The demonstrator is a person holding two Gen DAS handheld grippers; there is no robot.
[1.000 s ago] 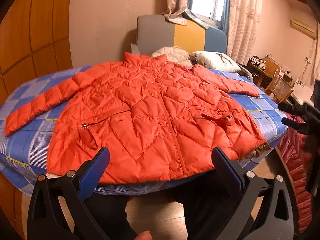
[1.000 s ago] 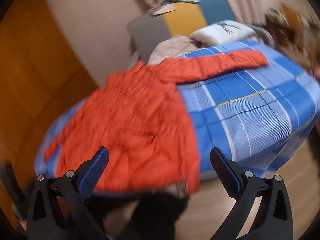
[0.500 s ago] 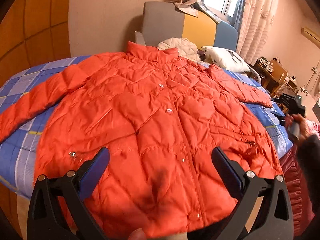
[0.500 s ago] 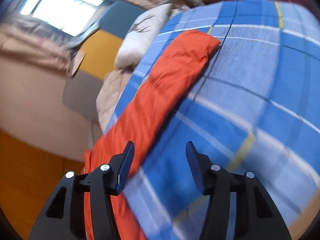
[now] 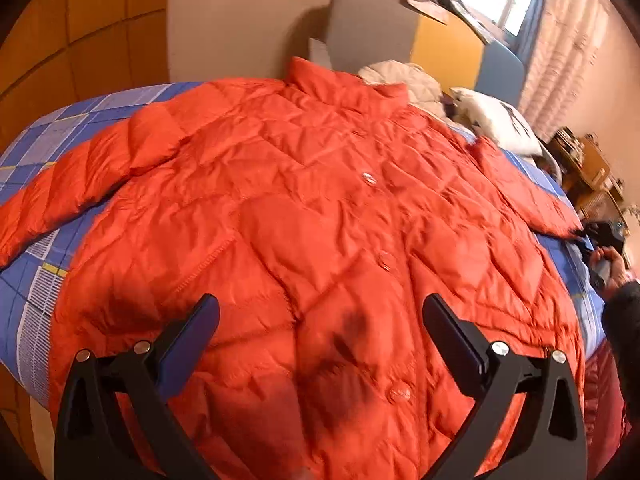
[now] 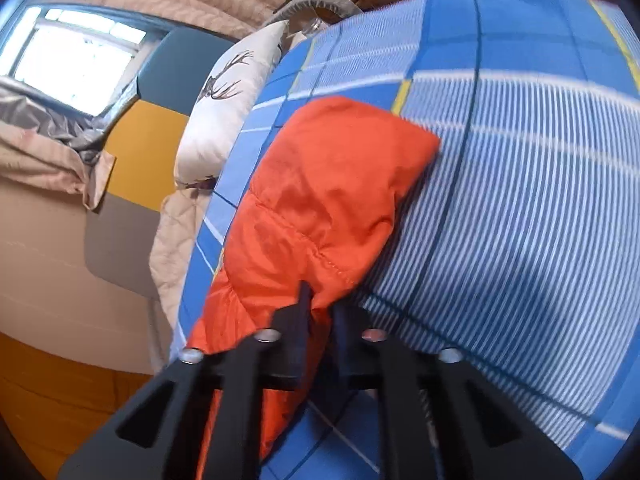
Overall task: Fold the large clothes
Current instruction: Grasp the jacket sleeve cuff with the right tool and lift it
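An orange quilted jacket (image 5: 320,240) lies face up and spread out on a bed with a blue plaid cover (image 5: 36,240), collar toward the headboard and both sleeves out to the sides. My left gripper (image 5: 320,320) is open and empty, hovering over the jacket's lower front. My right gripper (image 6: 322,312) is shut on the jacket's right sleeve (image 6: 320,200) near the cuff; it shows in the left wrist view (image 5: 600,236) at the sleeve's end.
A white pillow with a deer print (image 6: 224,108) and a beige quilt (image 5: 404,80) lie at the head of the bed. The grey, yellow and blue headboard (image 5: 400,32) stands behind. Wooden furniture (image 5: 592,176) stands to the right of the bed.
My right gripper has moved onto the sleeve's end and closed on it. My left gripper has moved forward over the jacket, still open.
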